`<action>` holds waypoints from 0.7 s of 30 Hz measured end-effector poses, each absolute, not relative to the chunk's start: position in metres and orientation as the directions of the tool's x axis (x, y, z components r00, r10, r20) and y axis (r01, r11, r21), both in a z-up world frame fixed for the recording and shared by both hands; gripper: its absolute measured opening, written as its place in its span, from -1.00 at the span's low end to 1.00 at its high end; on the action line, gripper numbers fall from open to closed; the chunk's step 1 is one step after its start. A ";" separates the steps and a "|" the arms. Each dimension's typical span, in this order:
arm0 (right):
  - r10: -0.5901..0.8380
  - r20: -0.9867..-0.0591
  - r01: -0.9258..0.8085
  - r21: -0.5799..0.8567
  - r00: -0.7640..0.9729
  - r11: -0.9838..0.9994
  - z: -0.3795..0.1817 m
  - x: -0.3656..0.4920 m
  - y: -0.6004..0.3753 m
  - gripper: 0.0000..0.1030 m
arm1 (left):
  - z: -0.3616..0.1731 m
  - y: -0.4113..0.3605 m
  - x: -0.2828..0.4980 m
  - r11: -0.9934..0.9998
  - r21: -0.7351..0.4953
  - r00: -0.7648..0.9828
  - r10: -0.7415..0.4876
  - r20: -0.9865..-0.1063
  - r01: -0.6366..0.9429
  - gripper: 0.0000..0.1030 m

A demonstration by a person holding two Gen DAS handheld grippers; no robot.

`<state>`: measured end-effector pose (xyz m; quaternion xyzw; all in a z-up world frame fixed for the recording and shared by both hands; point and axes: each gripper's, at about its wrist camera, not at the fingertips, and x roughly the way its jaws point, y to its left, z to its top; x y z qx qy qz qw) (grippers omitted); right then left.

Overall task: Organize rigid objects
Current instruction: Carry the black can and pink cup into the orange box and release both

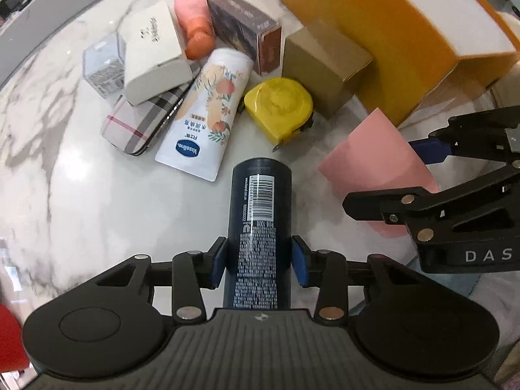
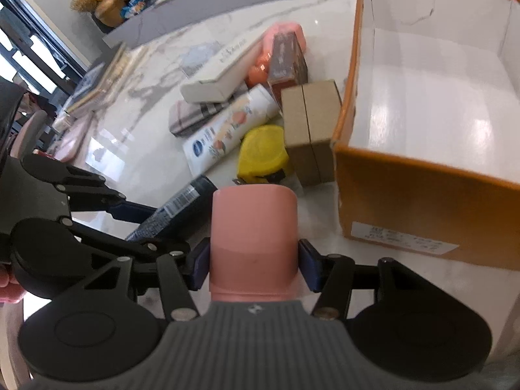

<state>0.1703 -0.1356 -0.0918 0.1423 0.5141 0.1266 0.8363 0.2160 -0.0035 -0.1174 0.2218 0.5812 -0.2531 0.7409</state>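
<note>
My left gripper is shut on a dark blue spray can with a barcode, held above the marble table. My right gripper is shut on a pink cylindrical bottle; the bottle also shows in the left wrist view. The right gripper appears at the right of the left wrist view, close beside the can. The left gripper and can show at the left of the right wrist view. An open orange box with a white inside stands just right of the pink bottle.
A pile lies on the marble table: a Vaseline tube, yellow tape measure, brown carton, dark patterned box, white case, plaid case, a pink and orange item, a clear box.
</note>
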 end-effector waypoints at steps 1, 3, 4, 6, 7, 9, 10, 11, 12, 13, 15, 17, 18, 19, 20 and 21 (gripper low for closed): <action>0.359 -0.819 -0.069 0.369 0.447 0.927 -0.089 0.168 -0.136 0.08 | -0.111 -0.003 0.213 0.780 0.039 0.208 -0.118 -0.971 0.625 -0.09; 0.364 -0.809 -0.073 0.374 0.463 0.924 -0.083 0.163 -0.139 0.08 | -0.100 -0.004 0.205 0.790 0.048 0.232 -0.121 -0.965 0.612 -0.09; 0.366 -0.802 -0.075 0.377 0.472 0.923 -0.079 0.160 -0.141 0.08 | -0.095 -0.004 0.201 0.792 0.049 0.241 -0.126 -0.962 0.609 -0.09; 0.369 -0.788 -0.086 0.378 0.494 0.922 -0.070 0.154 -0.143 0.08 | -0.082 -0.007 0.192 0.793 0.056 0.260 -0.131 -0.957 0.606 -0.09; 0.371 -0.779 -0.092 0.379 0.505 0.921 -0.065 0.150 -0.145 0.08 | -0.076 -0.011 0.188 0.792 0.066 0.273 -0.129 -0.953 0.606 -0.09; 0.380 -0.759 -0.104 0.386 0.529 0.917 -0.053 0.143 -0.149 0.08 | -0.063 -0.015 0.179 0.790 0.077 0.296 -0.136 -0.946 0.608 -0.09; 0.383 -0.748 -0.110 0.388 0.542 0.915 -0.046 0.139 -0.151 0.08 | -0.055 -0.017 0.175 0.789 0.079 0.308 -0.143 -0.941 0.609 -0.09; 0.385 -0.735 -0.117 0.390 0.558 0.914 -0.038 0.135 -0.155 0.08 | -0.048 -0.020 0.172 0.788 0.084 0.321 -0.149 -0.935 0.610 -0.09; 0.386 -0.722 -0.119 0.393 0.573 0.912 -0.031 0.132 -0.159 0.08 | -0.038 -0.023 0.169 0.785 0.090 0.338 -0.157 -0.928 0.613 -0.09; 0.387 -0.708 -0.120 0.397 0.591 0.910 -0.023 0.129 -0.165 0.08 | -0.028 -0.026 0.168 0.782 0.096 0.356 -0.167 -0.919 0.616 -0.09; 0.377 -0.680 -0.111 0.402 0.629 0.909 -0.006 0.126 -0.178 0.08 | -0.010 -0.035 0.166 0.783 0.097 0.386 -0.191 -0.902 0.614 -0.09; 0.349 -0.657 -0.087 0.397 0.668 0.914 0.009 0.125 -0.195 0.08 | 0.010 -0.047 0.167 0.785 0.087 0.416 -0.227 -0.881 0.613 -0.09; 0.333 -0.649 -0.074 0.393 0.684 0.917 0.015 0.125 -0.204 0.08 | 0.020 -0.055 0.169 0.785 0.079 0.428 -0.247 -0.869 0.614 -0.09; 0.313 -0.643 -0.055 0.387 0.699 0.920 0.021 0.127 -0.214 0.08 | 0.028 -0.062 0.172 0.784 0.068 0.434 -0.267 -0.860 0.617 -0.09; 0.285 -0.642 -0.025 0.382 0.711 0.924 0.026 0.129 -0.226 0.08 | 0.035 -0.070 0.175 0.784 0.052 0.438 -0.289 -0.851 0.619 -0.09; 0.263 -0.644 0.003 0.381 0.719 0.925 0.029 0.132 -0.237 0.09 | 0.042 -0.078 0.178 0.783 0.032 0.437 -0.313 -0.843 0.622 -0.09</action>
